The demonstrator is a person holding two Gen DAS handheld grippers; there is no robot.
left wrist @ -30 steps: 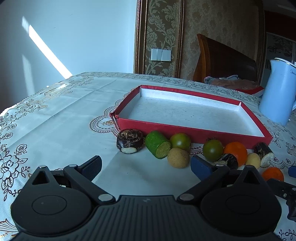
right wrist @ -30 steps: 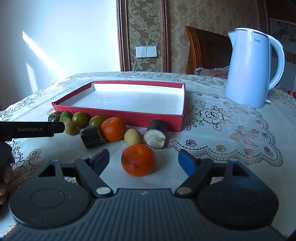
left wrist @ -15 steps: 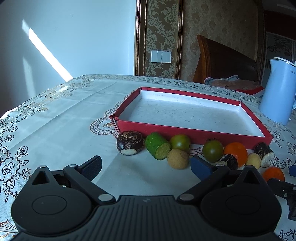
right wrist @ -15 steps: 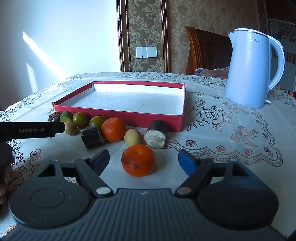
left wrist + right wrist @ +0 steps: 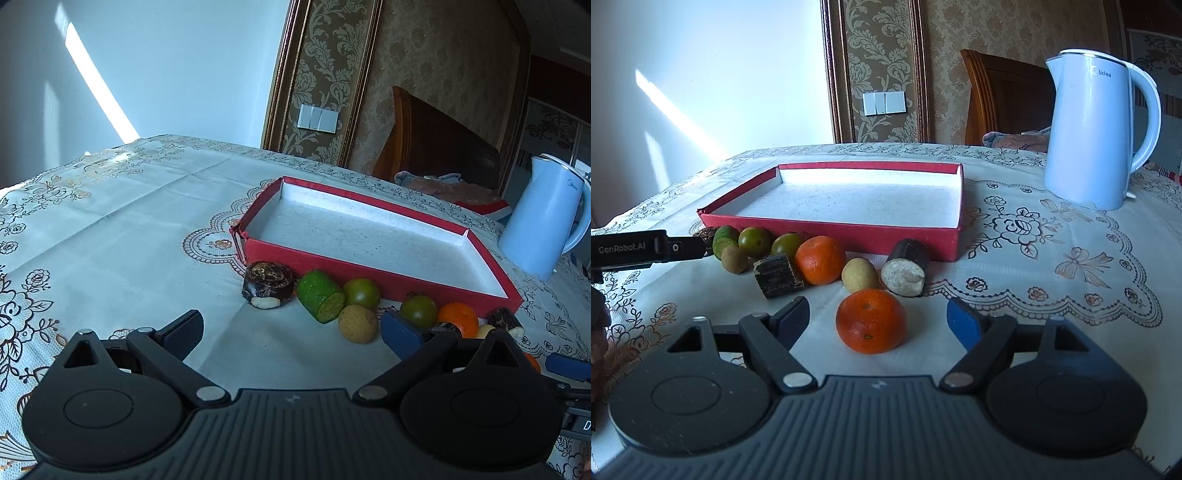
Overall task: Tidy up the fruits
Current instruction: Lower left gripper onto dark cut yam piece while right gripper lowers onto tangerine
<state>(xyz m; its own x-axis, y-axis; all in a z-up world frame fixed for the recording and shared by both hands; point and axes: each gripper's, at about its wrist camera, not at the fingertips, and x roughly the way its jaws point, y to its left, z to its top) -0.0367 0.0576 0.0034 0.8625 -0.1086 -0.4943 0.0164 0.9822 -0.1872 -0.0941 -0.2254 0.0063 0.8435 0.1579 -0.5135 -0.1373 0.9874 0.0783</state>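
Nearest the right wrist camera, the right gripper (image 5: 877, 319) has its jaws spread wide, holding nothing; a tangerine (image 5: 871, 320) sits on the tablecloth (image 5: 1052, 266) between the two blue pads without touching either. The left gripper (image 5: 291, 328) is likewise wide apart and holds nothing, hovering low over bare cloth. Just beyond lies a loose row of fruit along the near wall of the tray: a dark round piece (image 5: 268, 284) at the left end, then a cut green piece (image 5: 320, 301), a tan longan (image 5: 357, 323), two green tomatoes (image 5: 754, 242), a dark bark-skinned chunk (image 5: 777, 275), a second tangerine (image 5: 820, 260), another pale longan (image 5: 860, 274) and a dark stub with a white cut face (image 5: 905, 272). Behind them is the shallow red tray (image 5: 905, 240) with a white lining; no fruit is in it. Farther back to the right stands a pale blue kettle (image 5: 1097, 129), well apart from the tray.
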